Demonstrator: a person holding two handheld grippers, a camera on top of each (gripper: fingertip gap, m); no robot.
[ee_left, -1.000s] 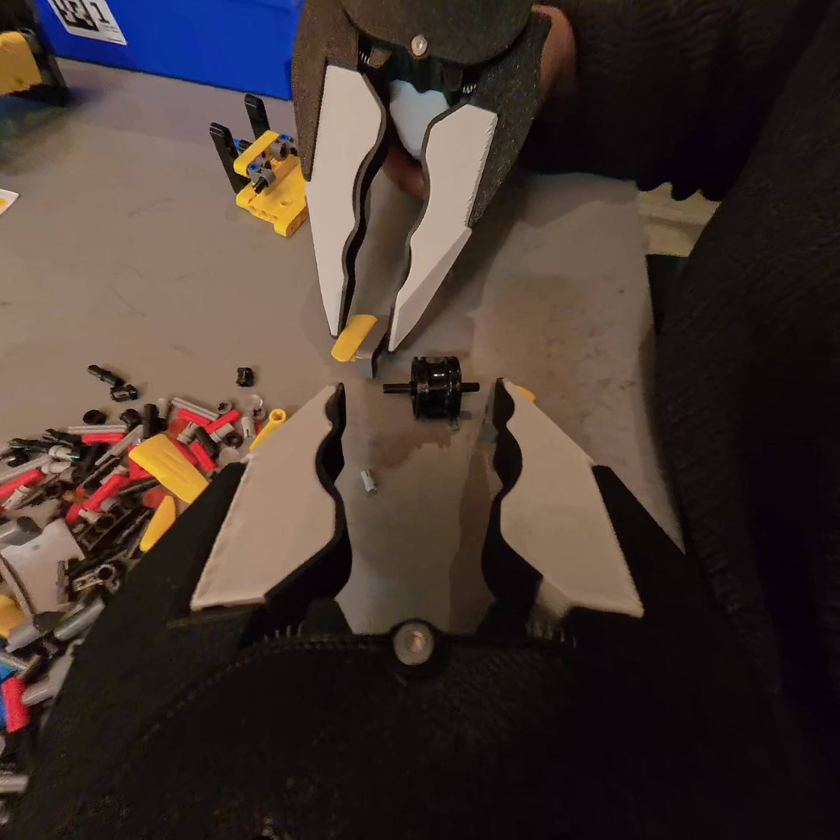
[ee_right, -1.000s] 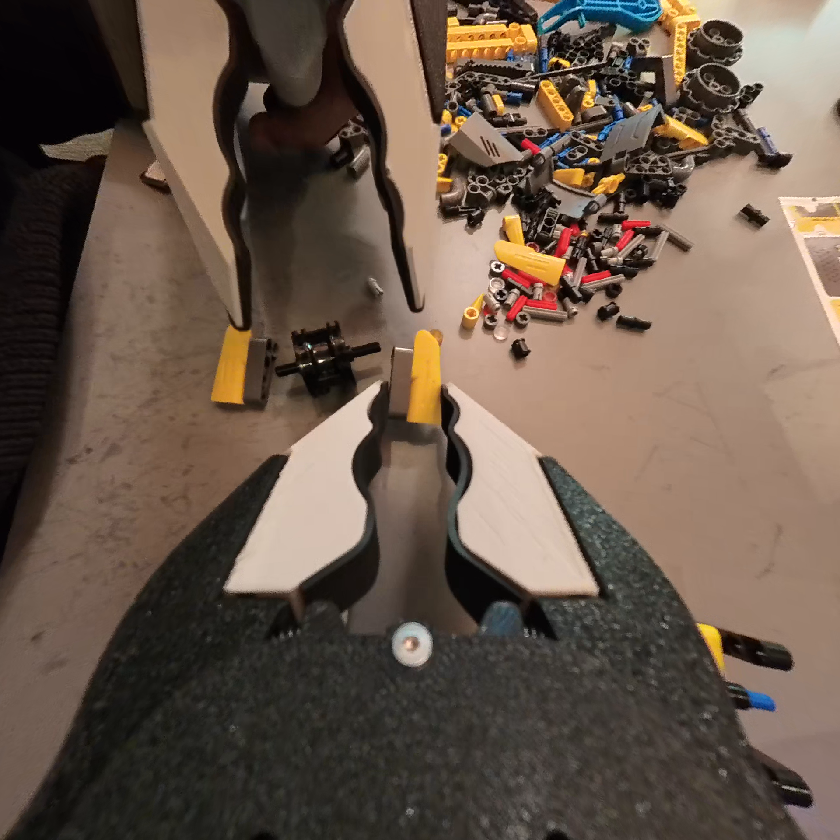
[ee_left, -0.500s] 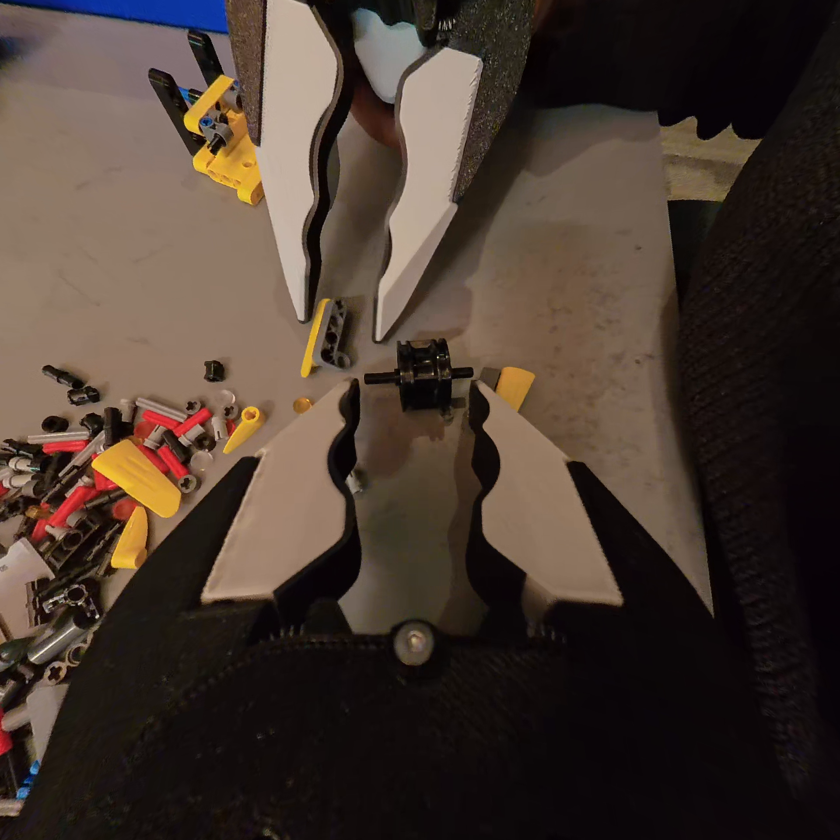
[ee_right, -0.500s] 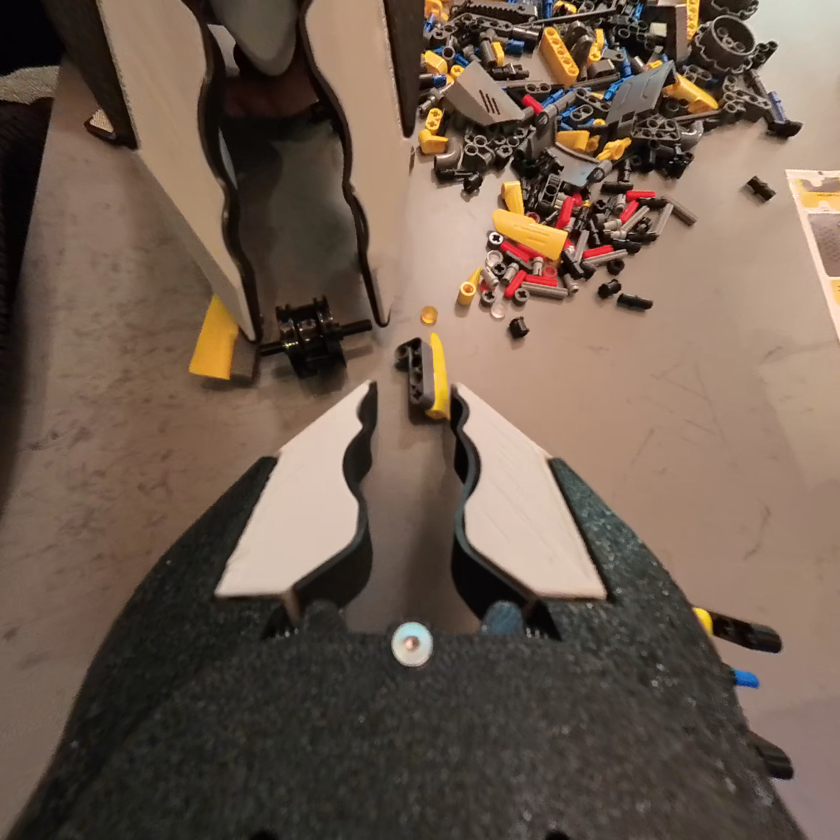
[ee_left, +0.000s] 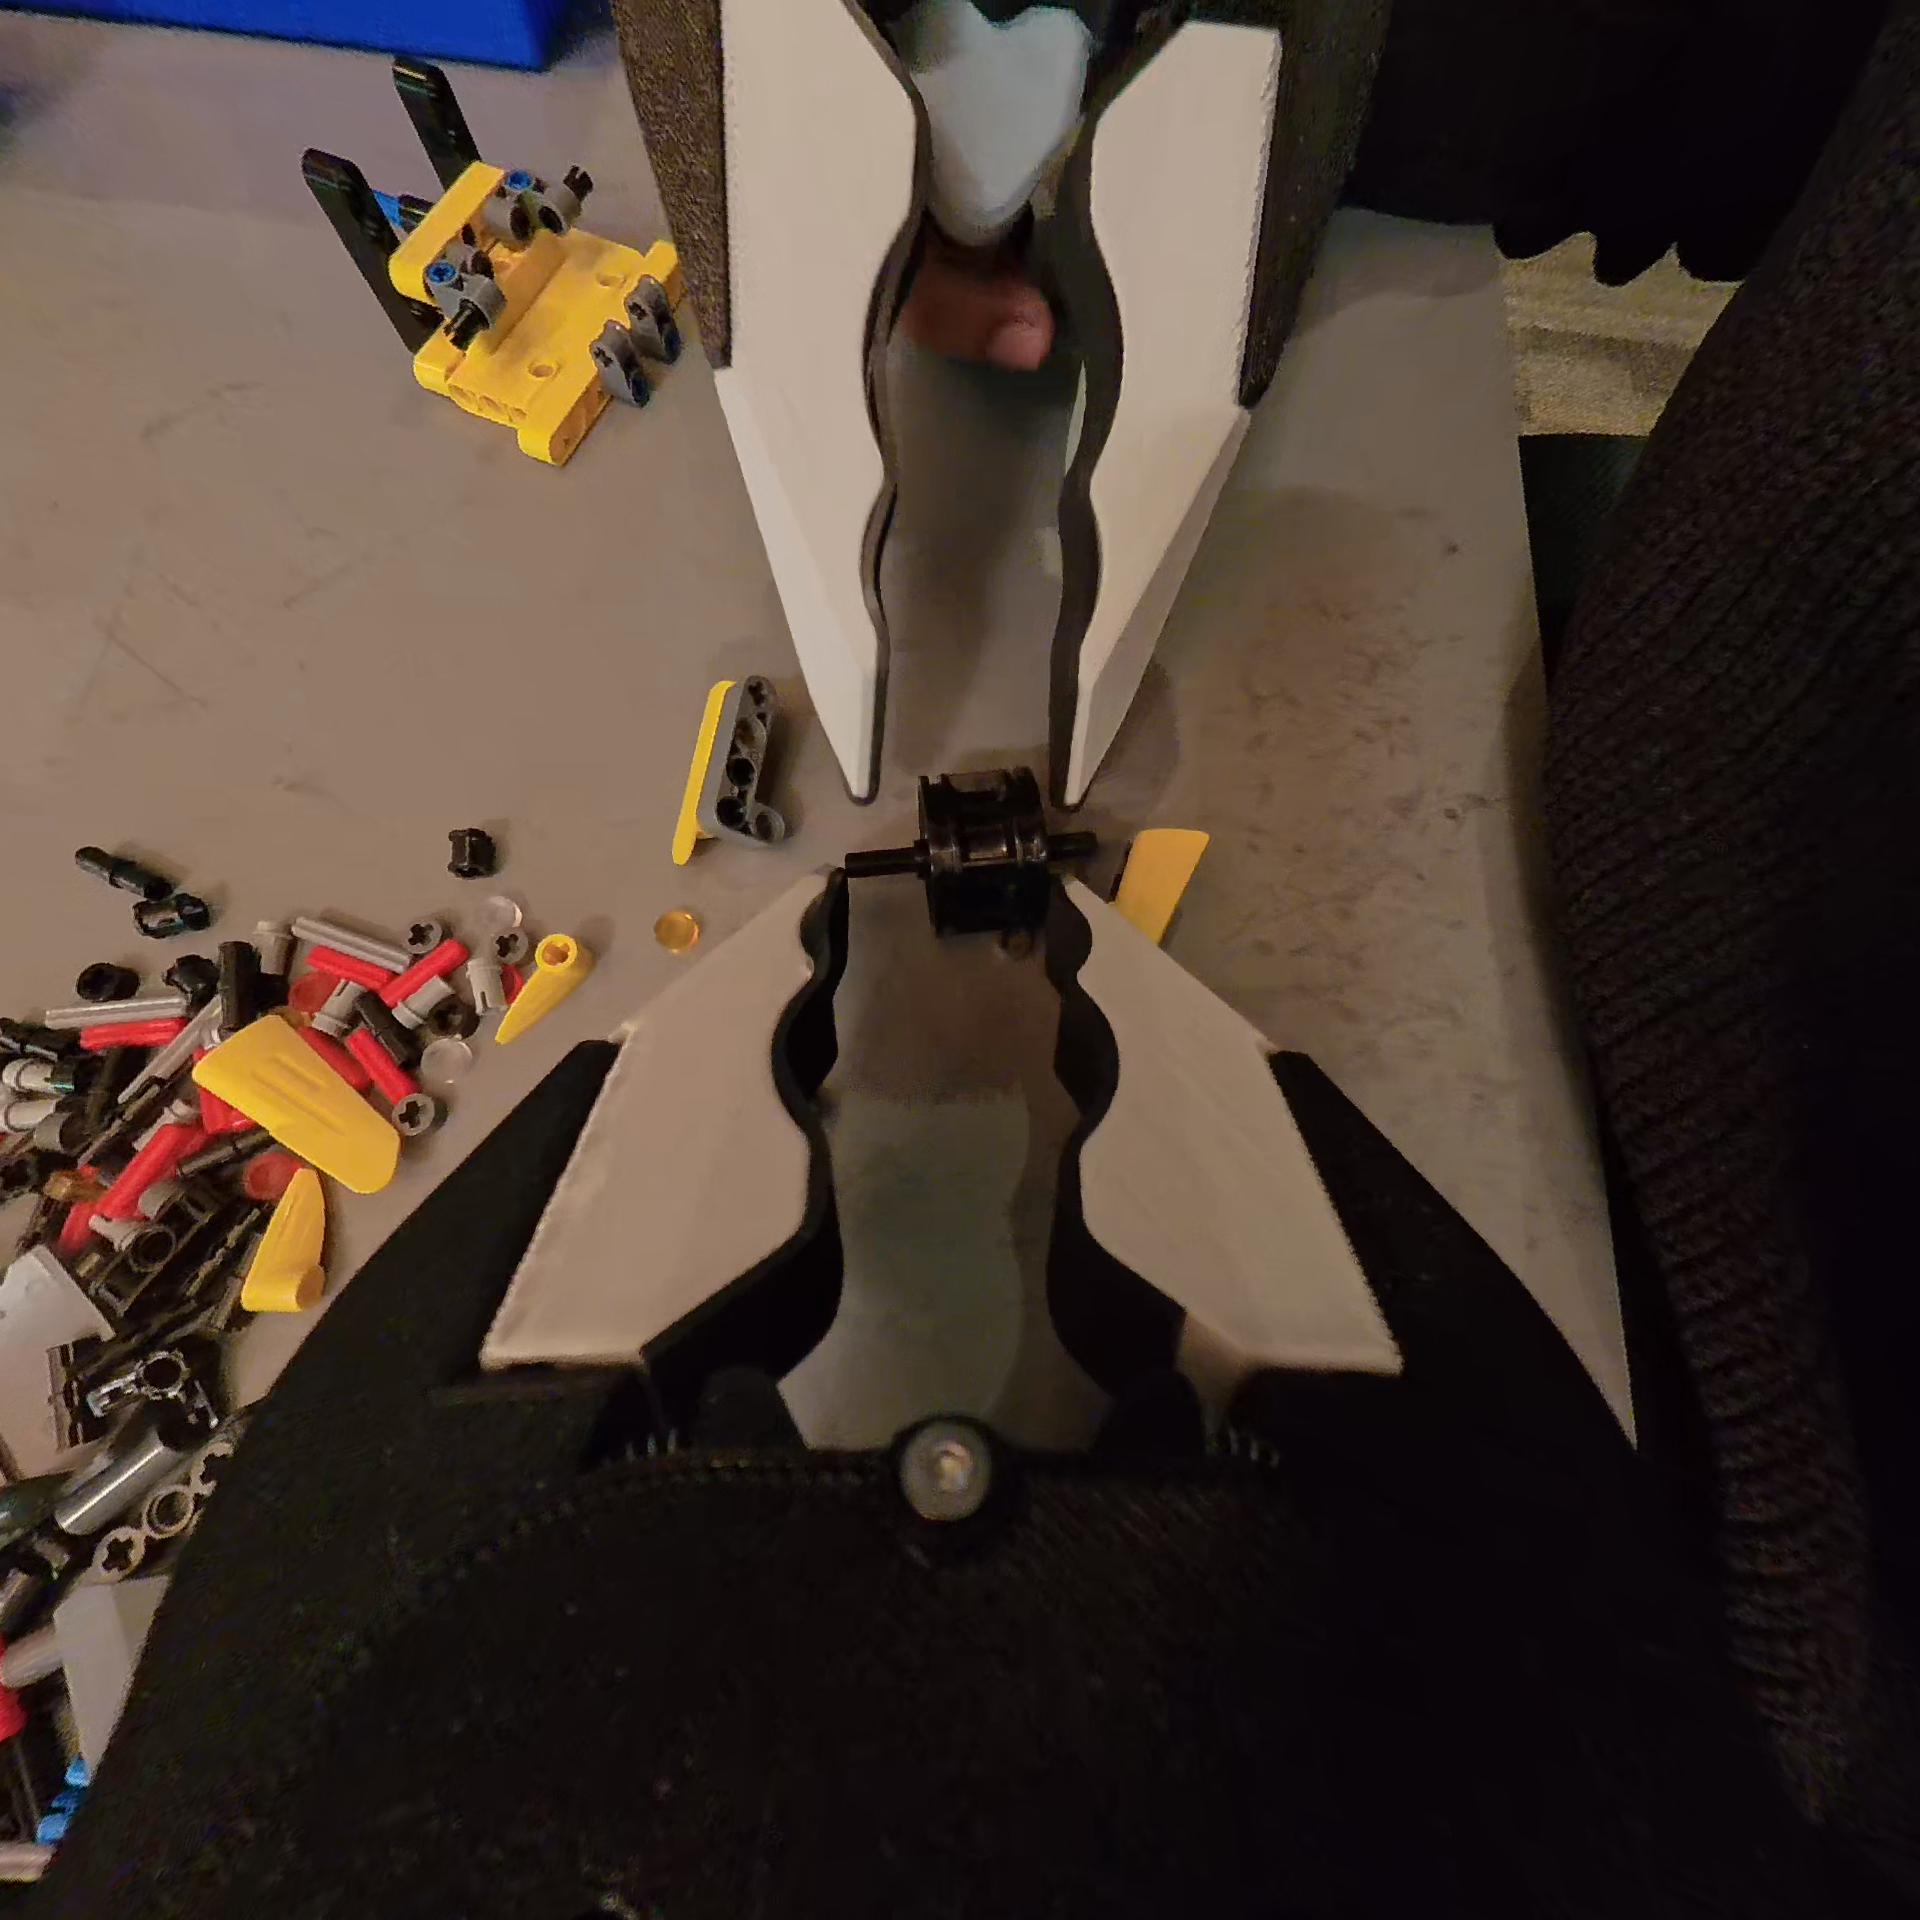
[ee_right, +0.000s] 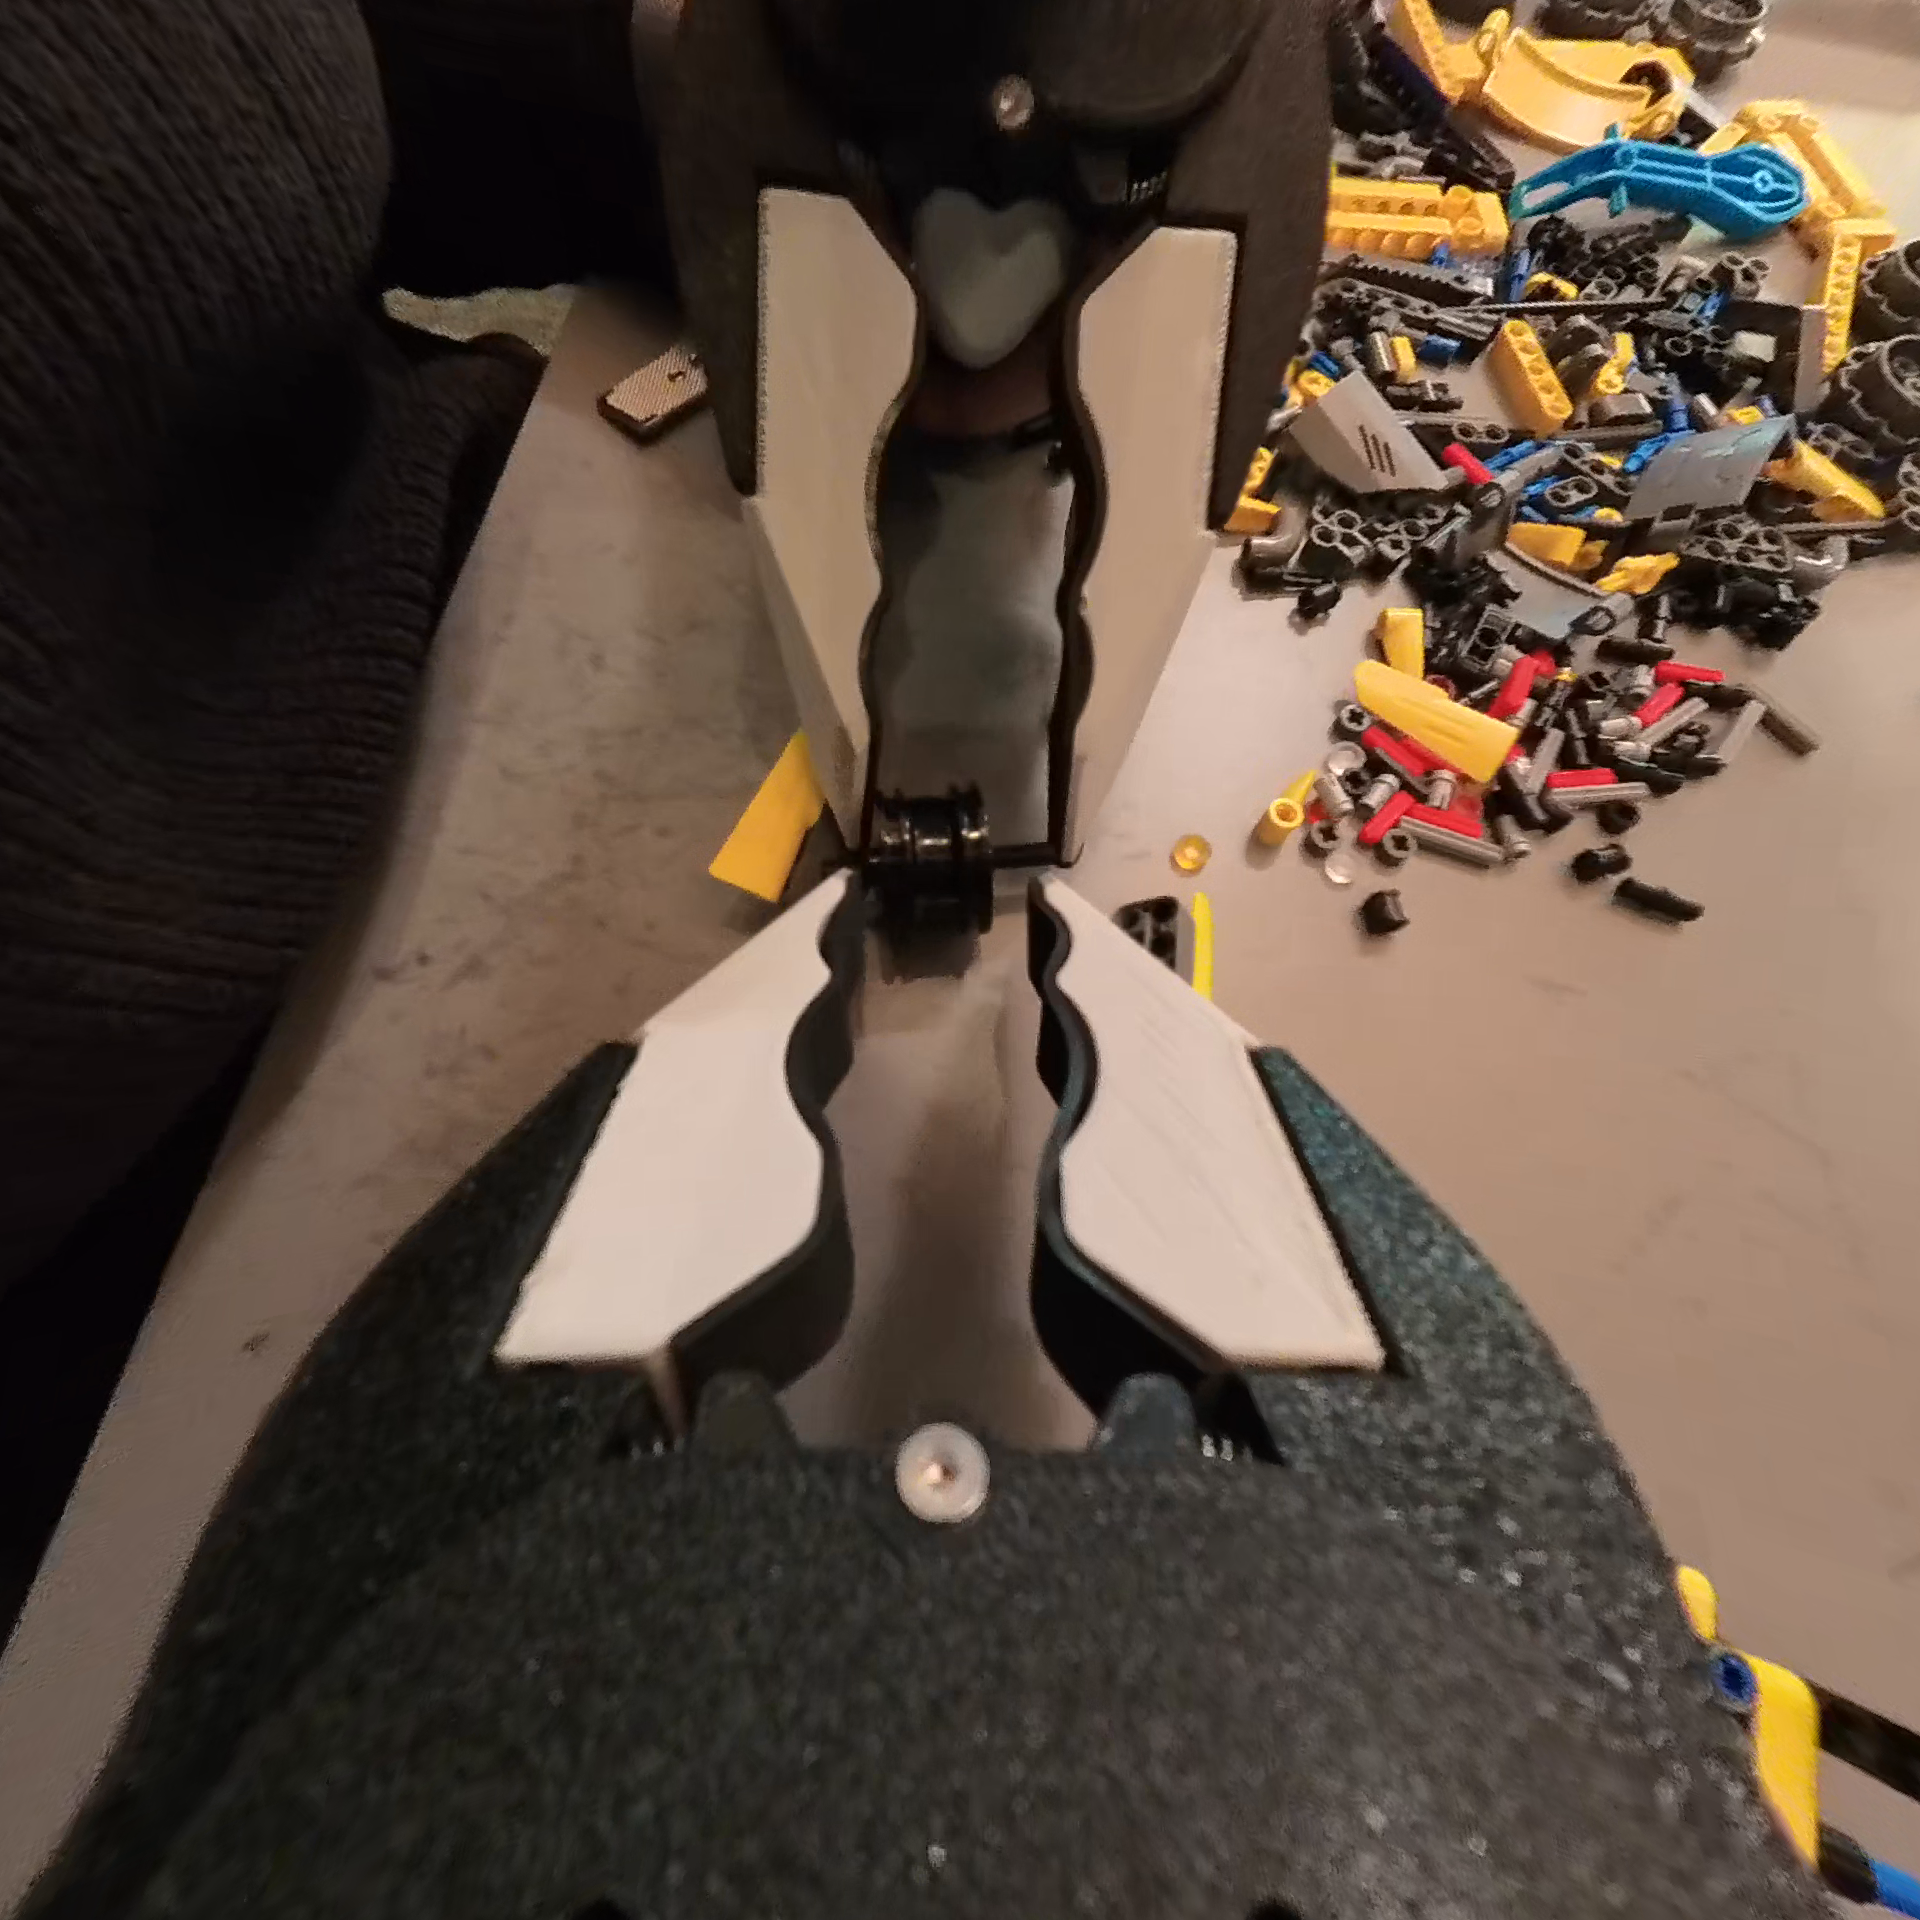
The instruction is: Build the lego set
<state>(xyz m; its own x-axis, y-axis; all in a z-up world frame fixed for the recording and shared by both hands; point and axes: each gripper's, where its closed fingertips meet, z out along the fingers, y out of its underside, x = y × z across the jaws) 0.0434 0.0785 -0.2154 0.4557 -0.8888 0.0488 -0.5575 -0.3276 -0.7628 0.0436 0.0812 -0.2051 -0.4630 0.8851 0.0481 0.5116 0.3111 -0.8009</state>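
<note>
Wrist views face each other low over table (ee_left: 312, 582), close, sharing black wheel hub (ee_left: 982, 862).

Black spool-shaped wheel hub (ee_left: 982, 868) on a thin black axle, lying on its side on the grey table (ee_left: 260, 540), axle running crosswise. Caught between two sets of white fingertips: left gripper (ee_left: 945, 894) spread wide around it from the near side, right gripper (ee_left: 961, 795) parted just beyond it, tips nearly touching. Yellow wedge piece (ee_left: 1158, 878) right beside the axle's end. Yellow-and-grey beam piece (ee_left: 732, 764) lying loose, near.
</note>
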